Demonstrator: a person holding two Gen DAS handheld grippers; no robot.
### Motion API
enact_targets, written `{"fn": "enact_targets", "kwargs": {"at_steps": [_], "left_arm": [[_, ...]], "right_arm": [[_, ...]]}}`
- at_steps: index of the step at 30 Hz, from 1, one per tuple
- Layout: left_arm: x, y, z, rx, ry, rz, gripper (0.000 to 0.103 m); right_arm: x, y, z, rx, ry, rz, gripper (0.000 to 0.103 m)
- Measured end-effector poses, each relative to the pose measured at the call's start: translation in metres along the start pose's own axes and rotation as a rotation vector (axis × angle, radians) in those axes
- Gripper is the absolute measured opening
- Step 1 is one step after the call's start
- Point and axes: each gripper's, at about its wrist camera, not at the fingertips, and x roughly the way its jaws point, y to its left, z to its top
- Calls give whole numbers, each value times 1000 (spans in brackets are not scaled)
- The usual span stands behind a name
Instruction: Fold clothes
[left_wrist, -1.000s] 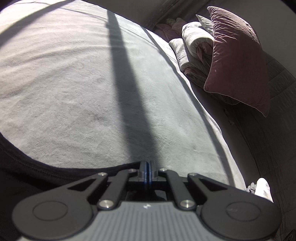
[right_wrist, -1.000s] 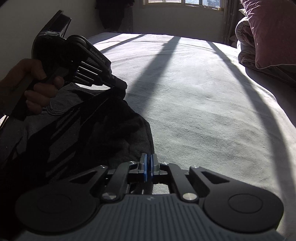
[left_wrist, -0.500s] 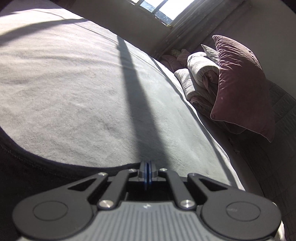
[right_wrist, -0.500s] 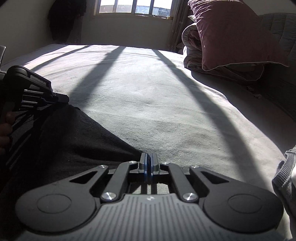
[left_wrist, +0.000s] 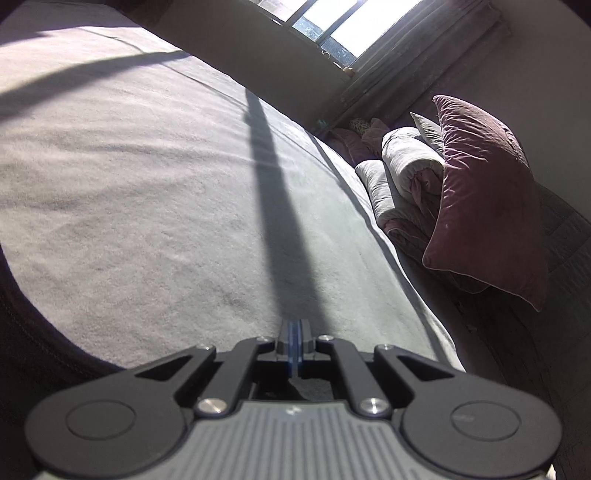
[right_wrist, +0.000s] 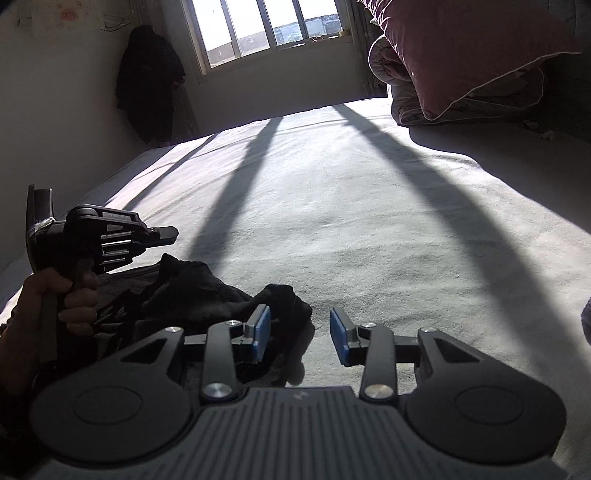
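Dark, nearly black fabric, the garment (right_wrist: 221, 299) lies crumpled on the near left part of the bed (right_wrist: 369, 229), its rumpled edge touching the left blue pad of the right gripper (right_wrist: 300, 334). That gripper's jaws stand well apart with nothing between them, only pale bedcover showing in the gap. The left gripper (left_wrist: 294, 345) has its jaws pressed together, blue pads meeting; in the right wrist view the same tool (right_wrist: 110, 236) is raised above the garment in the person's left hand (right_wrist: 70, 295), and nothing can be seen caught in its tip. A line of small raised lettering runs along its top housing (too fine to read), and a reddish mark on the wall (right_wrist: 70, 14) at upper left is equally illegible.

From the left wrist view the garment (left_wrist: 33, 332) shows only as a dark curved band along the lower left edge. Beyond it the bedcover spreads wide and flat towards the window (right_wrist: 266, 26), crossed by long bar shadows. The far right edge is bordered by a maroon pillow (left_wrist: 487, 199) leaning on a rolled quilt (left_wrist: 406, 162).
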Motion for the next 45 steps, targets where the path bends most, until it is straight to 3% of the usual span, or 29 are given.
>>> {"fn": "enact_targets", "kwargs": {"at_steps": [3,6,7,9,11,14,22,31,33,34,38,40,43,45], "left_arm": [[-2,1,2,-2,29,32,2],[-3,5,4,-26,100,-14,6],[-3,5,5,-32,119,-26,10],[-3,3,5,-24,128,-22,38],[-1,-3,5,5,135,19,42],[-1,-10,2,43,162,47,41],[-2,-20,-13,124,147,85,32],[1,-23,-20,161,146,63,10],[2,-25,-23,166,141,56,6],[3,-25,-24,168,131,57,6],[2,-20,-21,120,77,40,4],[-4,-17,-16,93,28,-2,4],[-9,-13,-13,59,-42,-71,4],[1,-8,-15,55,-28,-49,4]], "right_arm": [[14,3,-3,-6,34,-16,40],[10,-2,-3,2,20,-17,40],[4,-5,-3,17,3,-8,40],[-5,-15,-1,61,-32,12,40],[-9,-23,1,116,-60,10,40],[1,-23,1,133,-46,-48,40],[33,11,-5,-1,7,-123,40],[47,28,-11,-112,-24,-131,41],[48,31,-11,-135,-26,-110,26],[48,33,-11,-150,-25,-81,7],[39,24,-4,-113,-38,-98,5],[25,15,4,-98,-61,-182,5],[-2,-8,10,-26,-99,-223,5],[-3,-19,9,9,-84,-231,5]]}}
